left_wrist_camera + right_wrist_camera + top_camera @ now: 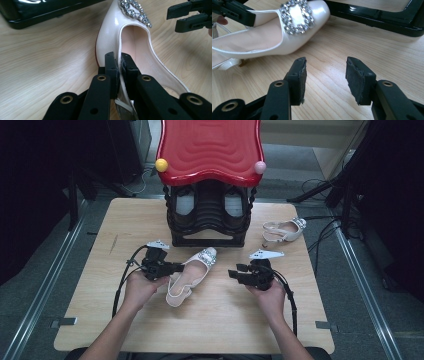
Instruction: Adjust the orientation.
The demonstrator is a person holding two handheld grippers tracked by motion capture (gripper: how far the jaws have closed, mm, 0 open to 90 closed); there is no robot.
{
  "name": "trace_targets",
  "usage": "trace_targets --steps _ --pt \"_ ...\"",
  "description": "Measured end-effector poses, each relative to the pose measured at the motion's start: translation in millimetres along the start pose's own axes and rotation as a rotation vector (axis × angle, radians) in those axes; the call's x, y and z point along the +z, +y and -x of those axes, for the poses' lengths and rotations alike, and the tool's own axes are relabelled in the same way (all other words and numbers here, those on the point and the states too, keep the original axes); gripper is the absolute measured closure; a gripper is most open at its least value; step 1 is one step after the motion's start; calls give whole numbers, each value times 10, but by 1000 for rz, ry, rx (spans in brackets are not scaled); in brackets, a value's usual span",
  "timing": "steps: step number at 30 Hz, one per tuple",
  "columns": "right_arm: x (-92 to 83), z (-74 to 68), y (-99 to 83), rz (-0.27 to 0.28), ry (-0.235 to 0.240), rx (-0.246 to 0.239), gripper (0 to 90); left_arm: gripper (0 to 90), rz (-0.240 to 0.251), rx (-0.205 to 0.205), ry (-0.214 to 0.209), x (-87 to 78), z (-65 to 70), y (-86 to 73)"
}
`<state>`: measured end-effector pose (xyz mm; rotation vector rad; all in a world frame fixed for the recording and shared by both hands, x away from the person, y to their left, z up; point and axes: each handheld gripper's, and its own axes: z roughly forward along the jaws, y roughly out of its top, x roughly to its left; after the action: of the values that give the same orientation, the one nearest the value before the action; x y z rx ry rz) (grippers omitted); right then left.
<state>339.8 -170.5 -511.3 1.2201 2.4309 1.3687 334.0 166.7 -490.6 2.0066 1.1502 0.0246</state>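
Cream patent shoe (192, 272) with a rhinestone buckle lies on the wooden worktop (100, 270), just in front of the black rack (209, 217) under the red seat (210, 147). The left tool (119, 58) pinches the shoe's side wall; its heel strap is cut off behind the jaws. The right tool (325, 67) stands wide open over bare wood, holding nothing. A second shoe (285, 230) lies well apart.
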Motion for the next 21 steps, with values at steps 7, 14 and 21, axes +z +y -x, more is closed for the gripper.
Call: trace_targets --steps 7,14,21 --pt "-6 -35 -55 3 -9 1 530 855 -16 -3 -54 138 78 44" --pt "48 -94 -80 -11 -11 -13 537 849 -60 25 -35 279 96 43" --pt "136 -165 -92 -21 -8 -39 623 796 -57 26 -54 219 58 59"
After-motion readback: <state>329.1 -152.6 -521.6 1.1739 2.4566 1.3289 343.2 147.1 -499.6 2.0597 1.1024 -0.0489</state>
